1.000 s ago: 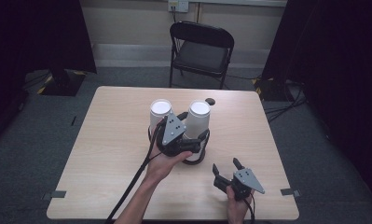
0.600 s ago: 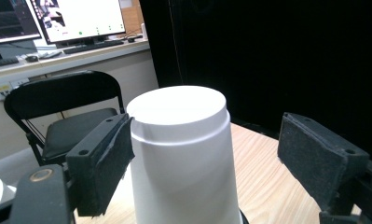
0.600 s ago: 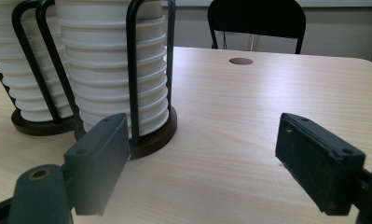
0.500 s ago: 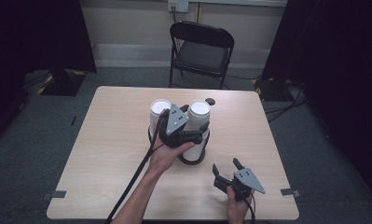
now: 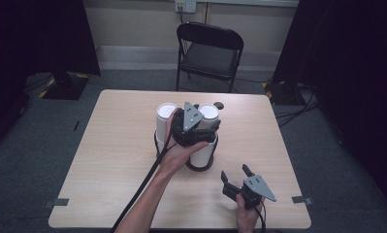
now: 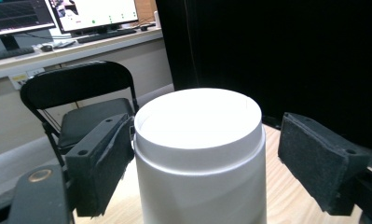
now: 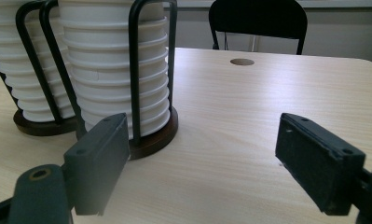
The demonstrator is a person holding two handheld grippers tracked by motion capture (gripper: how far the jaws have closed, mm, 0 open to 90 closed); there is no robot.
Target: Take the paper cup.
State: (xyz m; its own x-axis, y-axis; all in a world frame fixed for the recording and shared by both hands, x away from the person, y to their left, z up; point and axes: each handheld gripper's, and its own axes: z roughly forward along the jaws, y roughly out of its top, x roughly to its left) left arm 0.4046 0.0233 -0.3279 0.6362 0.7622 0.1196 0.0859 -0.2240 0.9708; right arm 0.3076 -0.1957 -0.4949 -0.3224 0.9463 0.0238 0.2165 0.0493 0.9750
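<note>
High view. Tabletop (image 5: 108, 160), pale wood grain, with a small round hole (image 5: 219, 105) near its far edge. At centre, two stacks of white paper cups: left stack (image 5: 165, 116) and right stack (image 5: 208, 115), standing side by side in a black wire holder (image 5: 201, 165) on a dark round base. Left gripper (image 5: 193, 127), held in the person's left hand (image 5: 179, 151), sits over the top of the right stack, its grey three-cornered plate uppermost and its cable trailing down along the forearm. Right gripper (image 5: 235, 175), in the right hand (image 5: 247, 216), lies near the tabletop's near right edge, well apart from the stacks, jaws standing apart with nothing between them. Beyond the tabletop, a black folding chair (image 5: 208, 53) on grey carpet.

Left gripper view. Top cup (image 6: 200, 149), white, upright, open mouth upward, between the two black jaws. The left-hand jaw lies against the cup's rim; the right-hand jaw stands clear of it with a visible gap (so no clamp: the jaws are apart around the cup, not pressing it). Chair (image 6: 79, 107) and a desk with monitors (image 6: 58, 16) behind.

Right gripper view. Jaws wide apart over bare tabletop (image 7: 230, 140), empty. Ahead and to the left, the ribbed cup stacks (image 7: 113, 70) within the wire uprights (image 7: 134, 70), on dark wooden bases (image 7: 151, 137). Round hole (image 7: 242, 61) farther off.
</note>
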